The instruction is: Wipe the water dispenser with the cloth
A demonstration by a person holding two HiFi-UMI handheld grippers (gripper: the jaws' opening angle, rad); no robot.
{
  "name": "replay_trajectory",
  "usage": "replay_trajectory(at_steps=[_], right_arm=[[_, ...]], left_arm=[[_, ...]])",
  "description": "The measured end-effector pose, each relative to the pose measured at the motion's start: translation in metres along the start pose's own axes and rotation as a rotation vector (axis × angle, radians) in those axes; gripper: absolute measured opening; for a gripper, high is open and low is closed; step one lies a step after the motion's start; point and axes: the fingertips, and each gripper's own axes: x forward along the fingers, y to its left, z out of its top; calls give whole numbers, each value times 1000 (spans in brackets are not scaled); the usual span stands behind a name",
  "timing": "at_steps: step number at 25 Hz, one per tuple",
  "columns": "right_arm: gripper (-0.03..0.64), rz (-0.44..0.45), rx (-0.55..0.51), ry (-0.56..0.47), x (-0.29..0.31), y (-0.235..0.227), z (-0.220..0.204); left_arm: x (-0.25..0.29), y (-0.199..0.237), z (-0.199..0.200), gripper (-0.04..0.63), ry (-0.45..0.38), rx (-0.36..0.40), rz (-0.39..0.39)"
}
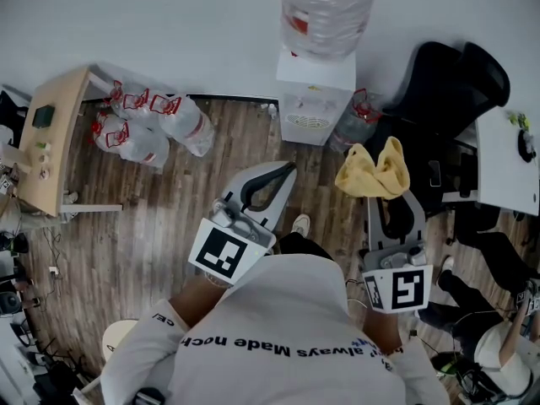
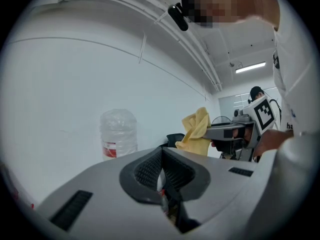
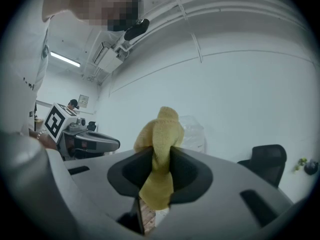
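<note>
Right gripper point(image 3: 160, 156) clamped on yellow cloth point(image 1: 374, 171), held in the air near the white dispenser point(image 1: 315, 91), which stands against the wall; left gripper point(image 2: 161, 159) beside it, jaws together on nothing; clear bottle point(image 1: 325, 7) seated on the dispenser, contents not discernible; more bottles point(image 1: 152, 125) lying on the floor, left.

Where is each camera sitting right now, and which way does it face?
Head view: on the head, facing down at the water dispenser, left gripper, right gripper, own shoulders.
Left gripper view: on left gripper, along its shut jaws toward the bottle.
Right gripper view: on right gripper, along jaws gripping the cloth.
All three share the cloth.
</note>
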Motion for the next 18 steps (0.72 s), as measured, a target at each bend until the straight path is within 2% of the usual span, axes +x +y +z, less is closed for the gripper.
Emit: replay_trajectory(at_steps=[7, 18], right_arm=[[101, 28, -5, 19, 13, -32, -9], [101, 60, -1, 35, 41, -50, -18]], left_arm=[[29, 6, -9, 20, 18, -17, 47], [55, 23, -14, 20, 29, -20, 80]])
